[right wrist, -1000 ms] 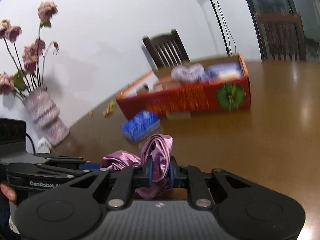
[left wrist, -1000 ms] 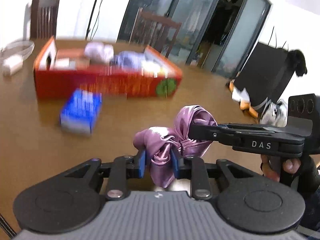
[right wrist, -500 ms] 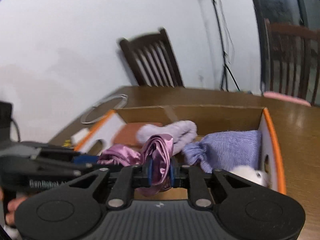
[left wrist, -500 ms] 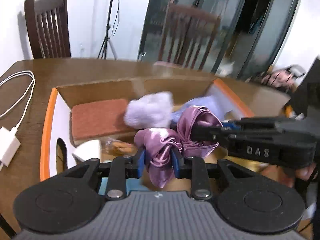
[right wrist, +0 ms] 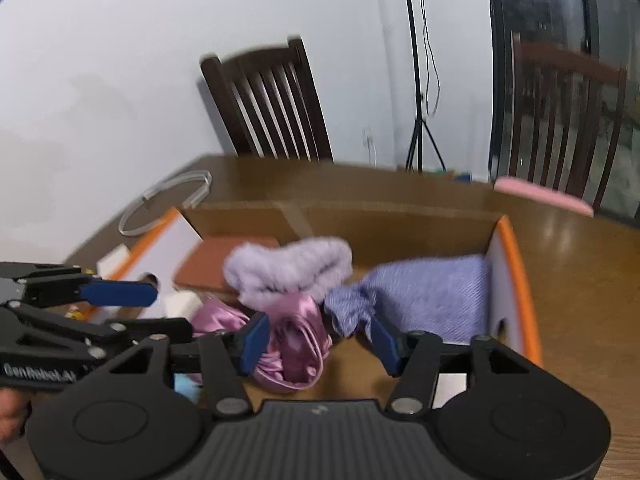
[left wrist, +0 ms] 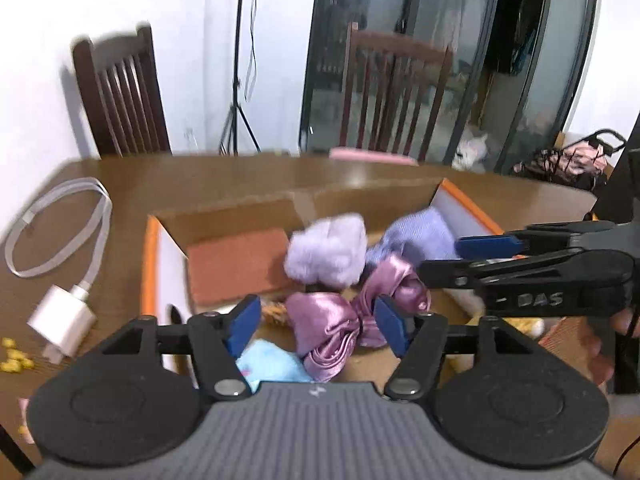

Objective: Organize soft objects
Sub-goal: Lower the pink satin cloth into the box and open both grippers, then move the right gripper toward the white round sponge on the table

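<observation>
A shiny pink satin cloth (left wrist: 340,320) lies inside the open cardboard box (left wrist: 150,248), between the spread pads of my left gripper (left wrist: 316,324), which is open. My right gripper (right wrist: 318,342) is also open, its pads on either side of the same pink cloth (right wrist: 296,344). In the box sit a fluffy lilac item (left wrist: 326,250), a knitted purple cloth (right wrist: 424,296) and a light blue soft item (left wrist: 266,364). The right gripper shows at the right of the left wrist view (left wrist: 480,256).
The box has orange edges (right wrist: 516,280) and stands on a brown wooden table (left wrist: 120,184). A white charger with coiled cable (left wrist: 60,316) lies left of it. Two dark wooden chairs (left wrist: 120,92) stand behind the table. A brown flat pad (left wrist: 236,264) lies in the box.
Both grippers opened and let go of the pink cloth, which now rests in the box. Both had carried it from above the table over the box.
</observation>
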`<state>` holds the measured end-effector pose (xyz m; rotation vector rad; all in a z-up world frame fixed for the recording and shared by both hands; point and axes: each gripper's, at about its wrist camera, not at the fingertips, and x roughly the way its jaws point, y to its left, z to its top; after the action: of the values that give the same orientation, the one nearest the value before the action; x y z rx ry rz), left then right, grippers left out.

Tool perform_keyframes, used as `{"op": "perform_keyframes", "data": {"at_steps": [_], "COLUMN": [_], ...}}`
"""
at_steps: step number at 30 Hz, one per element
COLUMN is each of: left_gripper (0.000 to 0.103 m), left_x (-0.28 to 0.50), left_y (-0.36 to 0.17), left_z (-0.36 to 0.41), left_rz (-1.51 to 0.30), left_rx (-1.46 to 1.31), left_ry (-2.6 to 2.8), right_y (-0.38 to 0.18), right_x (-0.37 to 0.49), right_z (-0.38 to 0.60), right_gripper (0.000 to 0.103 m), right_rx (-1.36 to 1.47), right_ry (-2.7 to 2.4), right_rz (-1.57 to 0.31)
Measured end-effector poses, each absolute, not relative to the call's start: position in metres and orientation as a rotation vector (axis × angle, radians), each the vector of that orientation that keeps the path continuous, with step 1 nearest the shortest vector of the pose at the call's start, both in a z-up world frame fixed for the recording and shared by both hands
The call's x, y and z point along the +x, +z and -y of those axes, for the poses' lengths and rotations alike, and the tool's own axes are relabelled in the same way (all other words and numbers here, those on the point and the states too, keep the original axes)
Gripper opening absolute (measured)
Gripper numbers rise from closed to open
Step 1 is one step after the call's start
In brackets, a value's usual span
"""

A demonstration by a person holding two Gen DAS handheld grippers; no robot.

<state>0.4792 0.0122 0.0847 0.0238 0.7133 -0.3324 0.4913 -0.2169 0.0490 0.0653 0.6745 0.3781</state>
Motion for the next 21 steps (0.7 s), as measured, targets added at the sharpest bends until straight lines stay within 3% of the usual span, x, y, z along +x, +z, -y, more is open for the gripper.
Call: {"op": "perform_keyframes", "data": {"at_steps": [11,13,15,21], "left_gripper": [0.084,0.092,0.093,0.095], "left_x": [0.324,0.292,0.263,0.189], "left_y": [0.147,0.147,0.145,0.122], "left_z": [-0.023,-0.027,-0.03,-0.027], "left_rz": [-0.486,-0.435,-0.395,-0.373], "left_rx": [0.058,0.037,0.035,0.057], "left_ry": [-0.324,-0.305,-0.272,-0.241], "right_y": [0.136,0.138,0.133,0.107], "right_x": [0.337,0.3,0.262,0.181], "right_z": [0.255,0.257,0.258,0.25], "right_gripper": [0.077,0.08,0.085,0.085], "right_rx": [-0.018,-0.02,-0.032,-0.154], "right_ry": [0.424,0.439,0.45,0.448], "right_rz": [-0.431,-0.39,-0.355,-0.335]}}
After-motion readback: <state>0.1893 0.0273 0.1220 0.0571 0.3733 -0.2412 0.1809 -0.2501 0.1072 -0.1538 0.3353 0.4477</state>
